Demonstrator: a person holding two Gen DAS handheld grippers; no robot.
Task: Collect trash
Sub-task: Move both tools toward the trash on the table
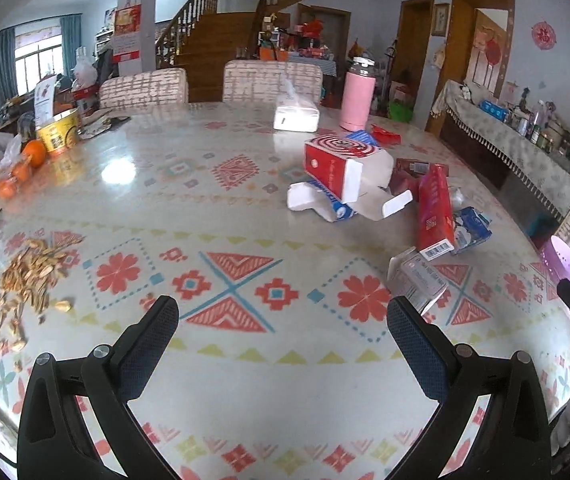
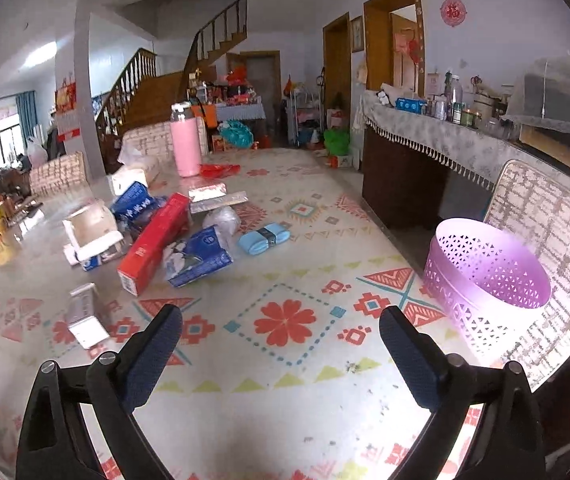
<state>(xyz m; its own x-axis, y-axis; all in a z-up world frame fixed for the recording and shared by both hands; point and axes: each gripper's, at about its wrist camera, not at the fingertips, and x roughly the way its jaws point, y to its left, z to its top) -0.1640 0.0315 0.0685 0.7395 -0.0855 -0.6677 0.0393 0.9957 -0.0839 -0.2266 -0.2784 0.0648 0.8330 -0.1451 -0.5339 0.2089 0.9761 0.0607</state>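
Jaws wide, empty on left gripper (image 1: 283,316) and right gripper (image 2: 281,326); nothing collected yet; next, grasp grey carton (image 2: 85,314) for purple basket (image 2: 485,280).

Left gripper (image 1: 283,312) hovering low, jaws spread wide, holding nothing. Right gripper (image 2: 281,320) likewise level, fingers (image 2: 409,356) parted wide, empty, its tip showing at the left view's right edge.

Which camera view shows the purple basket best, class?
The right wrist view. There the basket shows whole: open mouth, perforated wall, standing on the table's right side. The left wrist view catches only a purple sliver at its right edge.
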